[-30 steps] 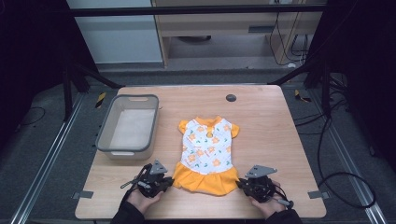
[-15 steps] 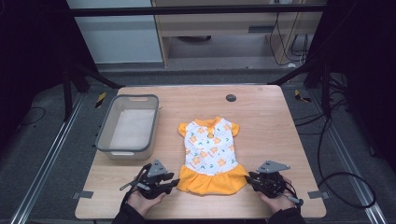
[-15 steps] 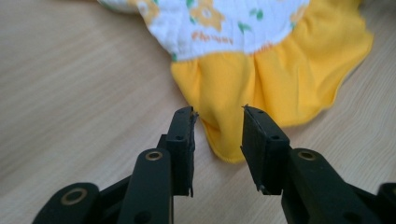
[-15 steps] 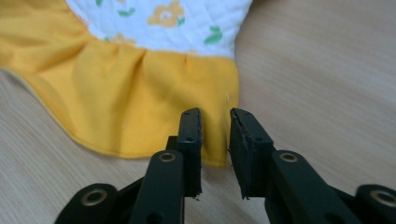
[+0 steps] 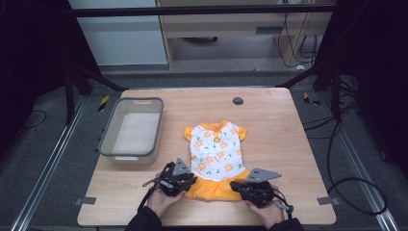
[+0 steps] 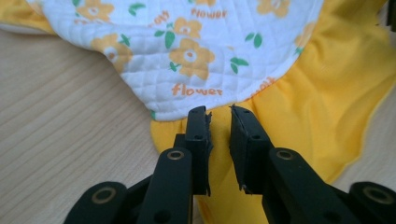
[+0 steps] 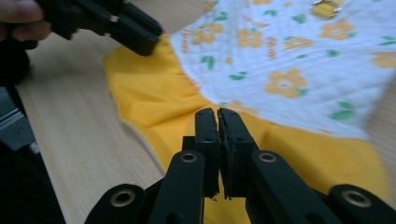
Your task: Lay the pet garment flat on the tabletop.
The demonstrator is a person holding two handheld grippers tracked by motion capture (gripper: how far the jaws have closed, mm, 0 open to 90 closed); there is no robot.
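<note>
Beside the dress (image 5: 214,153) stands a grey bin (image 5: 132,132), well apart.

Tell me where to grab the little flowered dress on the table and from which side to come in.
Grip the dress by the two bottom corners of its orange skirt, coming from the table's near edge. It lies flat, neck away, so the hem's loose ruffled cloth is nearest and probably lifts easily. The left gripper and right gripper are already over those corners.

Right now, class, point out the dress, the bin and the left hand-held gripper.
dress (image 5: 215,144), high view, white flowered bodice
bin (image 5: 107,140), high view, grey left wall
left hand-held gripper (image 6: 218,116), left gripper view, between its fingertips
</note>
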